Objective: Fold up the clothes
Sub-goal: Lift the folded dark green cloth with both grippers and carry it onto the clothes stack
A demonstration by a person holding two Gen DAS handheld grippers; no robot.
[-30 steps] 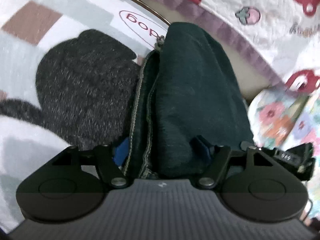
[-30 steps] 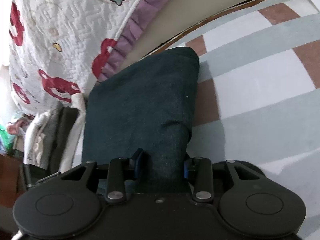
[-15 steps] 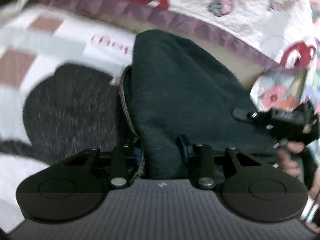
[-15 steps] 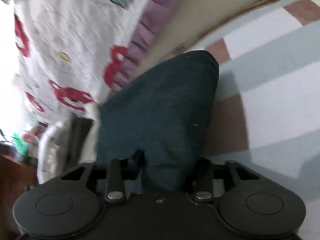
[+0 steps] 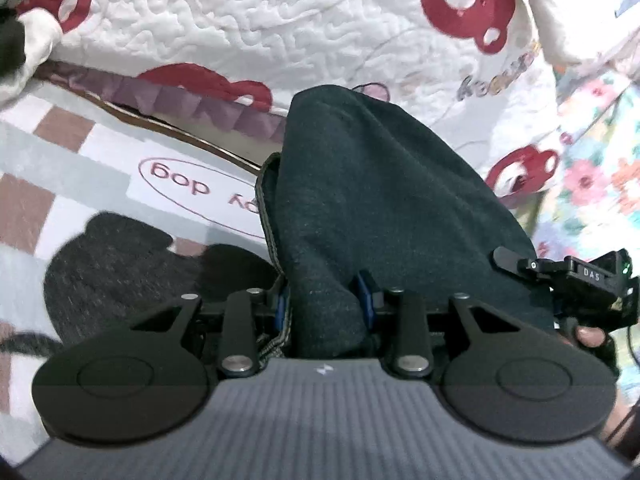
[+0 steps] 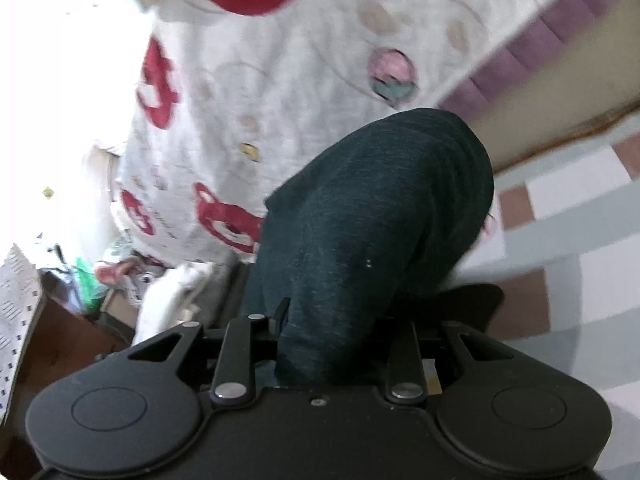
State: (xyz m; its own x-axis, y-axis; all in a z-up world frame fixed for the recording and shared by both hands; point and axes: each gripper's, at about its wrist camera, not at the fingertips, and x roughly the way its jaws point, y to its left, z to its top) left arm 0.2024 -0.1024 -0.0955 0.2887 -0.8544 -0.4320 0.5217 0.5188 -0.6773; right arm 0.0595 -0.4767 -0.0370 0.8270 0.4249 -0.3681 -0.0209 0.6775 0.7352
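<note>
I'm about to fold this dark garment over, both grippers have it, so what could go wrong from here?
1. The left gripper pinches only a narrow bunch of the dark garment, so the fabric may slip out of its jaws.
2. The hanging cloth sits close to the bear-print quilt and could drag against it.
3. The grey knit garment lies on the checked mat just below, so the fold might land on it.

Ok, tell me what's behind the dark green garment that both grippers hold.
Behind the dark green garment hangs a white quilt with red bears and a purple frill. The checked mat and a dark grey garment lie beside it. Whatever is directly under it is covered.
</note>
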